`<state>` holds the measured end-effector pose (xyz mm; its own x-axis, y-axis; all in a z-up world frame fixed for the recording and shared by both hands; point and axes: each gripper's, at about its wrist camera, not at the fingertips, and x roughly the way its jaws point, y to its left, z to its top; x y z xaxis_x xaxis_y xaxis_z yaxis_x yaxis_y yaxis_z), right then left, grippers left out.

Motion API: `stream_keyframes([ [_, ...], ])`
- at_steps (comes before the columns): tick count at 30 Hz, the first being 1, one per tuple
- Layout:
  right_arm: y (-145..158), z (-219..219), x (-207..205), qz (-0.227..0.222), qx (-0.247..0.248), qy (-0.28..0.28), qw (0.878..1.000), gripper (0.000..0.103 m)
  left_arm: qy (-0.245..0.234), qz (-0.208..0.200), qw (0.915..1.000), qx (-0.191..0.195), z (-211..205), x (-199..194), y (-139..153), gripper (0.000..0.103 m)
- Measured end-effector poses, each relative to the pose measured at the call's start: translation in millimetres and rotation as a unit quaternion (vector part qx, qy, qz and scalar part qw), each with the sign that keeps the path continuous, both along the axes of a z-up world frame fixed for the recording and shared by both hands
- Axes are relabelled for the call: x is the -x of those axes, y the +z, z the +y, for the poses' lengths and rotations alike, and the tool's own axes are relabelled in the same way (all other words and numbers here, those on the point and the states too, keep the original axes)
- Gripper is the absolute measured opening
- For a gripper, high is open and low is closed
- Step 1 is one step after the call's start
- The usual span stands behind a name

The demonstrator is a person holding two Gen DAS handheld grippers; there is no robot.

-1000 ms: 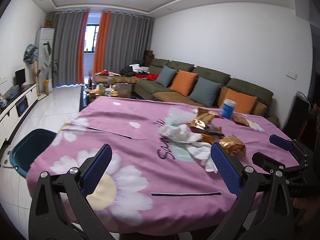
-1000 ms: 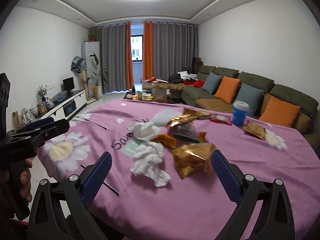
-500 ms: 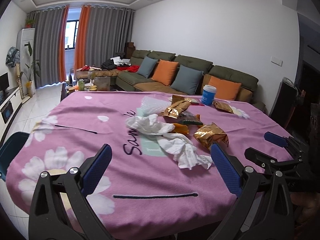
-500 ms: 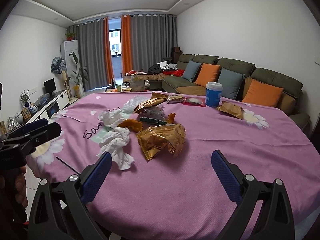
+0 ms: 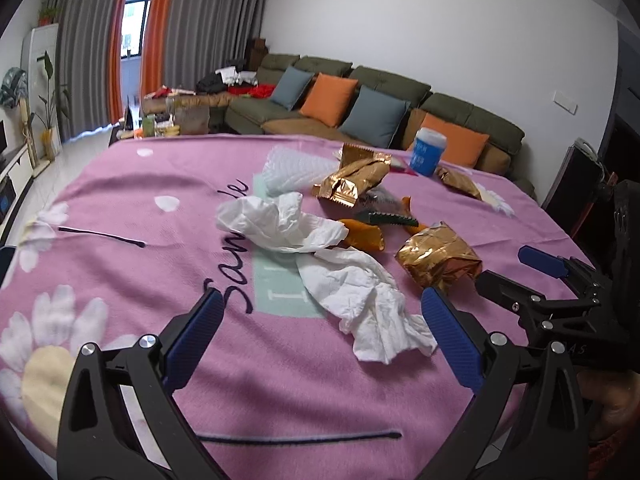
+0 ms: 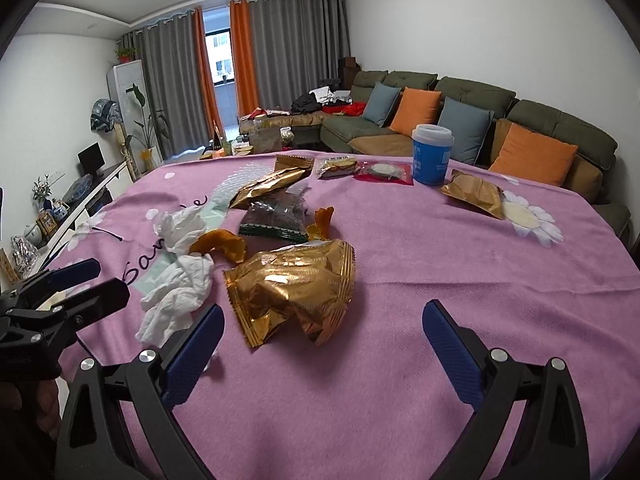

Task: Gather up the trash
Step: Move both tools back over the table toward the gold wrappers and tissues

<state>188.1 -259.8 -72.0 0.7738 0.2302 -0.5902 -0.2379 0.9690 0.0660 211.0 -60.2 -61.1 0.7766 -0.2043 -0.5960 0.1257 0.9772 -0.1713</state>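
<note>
Right wrist view: my right gripper (image 6: 322, 348) stands wide apart and empty above the pink tablecloth (image 6: 460, 264). The crumpled gold wrapper (image 6: 292, 292) lies at 12 o'clock from it, just ahead of the fingertips and slightly toward the left finger, its long axis running roughly 9 to 3 o'clock, across the line of approach. I judge this the nearest piece for the right hand, so a straight advance should bracket it.

Left wrist view: my left gripper (image 5: 320, 332) is equally wide and carries nothing. The white tissue (image 5: 360, 300) lies at 12 to 1 o'clock, its near end between the fingertips, its long axis running from 11 o'clock far to 1 o'clock near. The same gold wrapper (image 5: 436, 260) sits at 1 o'clock, beyond the right finger, so the left hand is nearer the tissue.

Further litter, a second tissue (image 5: 280, 220), more gold wrappers and a blue cup (image 6: 432, 156), lies farther off at 12 o'clock.
</note>
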Motion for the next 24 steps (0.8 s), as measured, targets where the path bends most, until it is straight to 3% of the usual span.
stream_keyframes([
  [6, -2, -1, -21, 0.023, -0.011, 0.009, 1.0, 0.092, -0.012, 0.025, 0.9996, -0.002, -11, -24, -9, 0.097],
  [10, -6, 2, -33, 0.04, -0.013, 0.02, 0.999, 0.084, -0.019, 0.041, 0.999, 0.0, -17, -34, -15, 0.097],
  [13, -10, 3, -40, 0.056, -0.017, 0.027, 0.998, 0.079, -0.025, 0.046, 0.9986, -0.005, -22, -41, -19, 0.09],
  [16, -13, 5, -46, 0.069, -0.019, 0.036, 0.997, 0.069, -0.034, 0.054, 0.9978, -0.017, -28, -45, -25, 0.076],
  [20, -17, 5, -50, 0.08, -0.023, 0.044, 0.996, 0.048, -0.049, 0.046, 0.9973, -0.028, -36, -47, -27, 0.059],
  [21, -17, 4, -50, 0.079, -0.024, 0.045, 0.996, 0.047, -0.054, 0.045, 0.997, -0.031, -39, -47, -28, 0.051],
  [24, -17, 4, -48, 0.076, -0.03, 0.047, 0.996, 0.031, -0.065, 0.043, 0.9964, -0.035, -42, -44, -30, 0.029],
])
